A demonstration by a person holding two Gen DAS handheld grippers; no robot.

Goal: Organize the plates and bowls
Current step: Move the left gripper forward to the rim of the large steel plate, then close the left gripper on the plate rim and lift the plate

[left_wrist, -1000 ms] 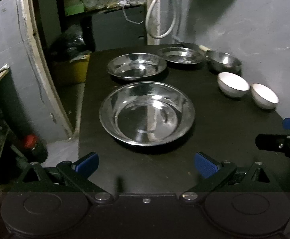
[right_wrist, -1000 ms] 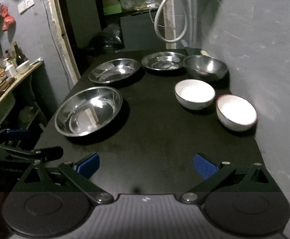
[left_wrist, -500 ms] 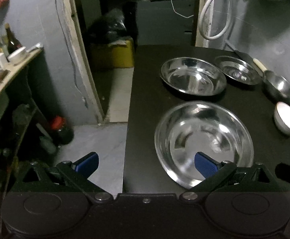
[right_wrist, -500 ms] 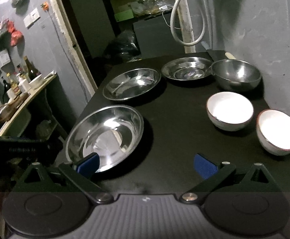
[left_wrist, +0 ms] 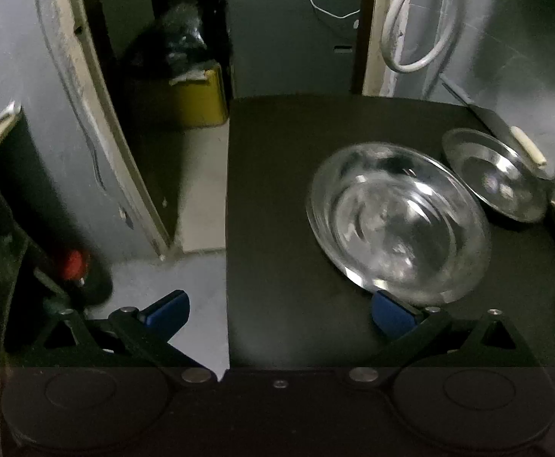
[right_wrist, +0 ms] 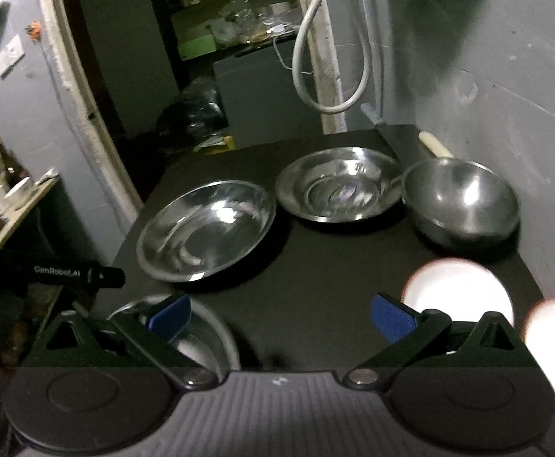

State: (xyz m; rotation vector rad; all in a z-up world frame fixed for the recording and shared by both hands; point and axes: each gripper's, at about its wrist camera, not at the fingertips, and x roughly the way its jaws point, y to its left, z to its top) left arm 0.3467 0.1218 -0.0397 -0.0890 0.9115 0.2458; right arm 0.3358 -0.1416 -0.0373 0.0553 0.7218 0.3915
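Hovering over steel plates on the black table (right_wrist: 315,266).
Both the left gripper (left_wrist: 279,306) and right gripper (right_wrist: 279,314) gape empty (nothing held); a clumsy rim grab could skid the middle plate (right_wrist: 207,228) into the small plate (right_wrist: 338,186).

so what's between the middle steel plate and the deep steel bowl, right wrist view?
The small steel plate sits between the middle plate and the deep bowl, its rim near both. Clearest in the right wrist view.
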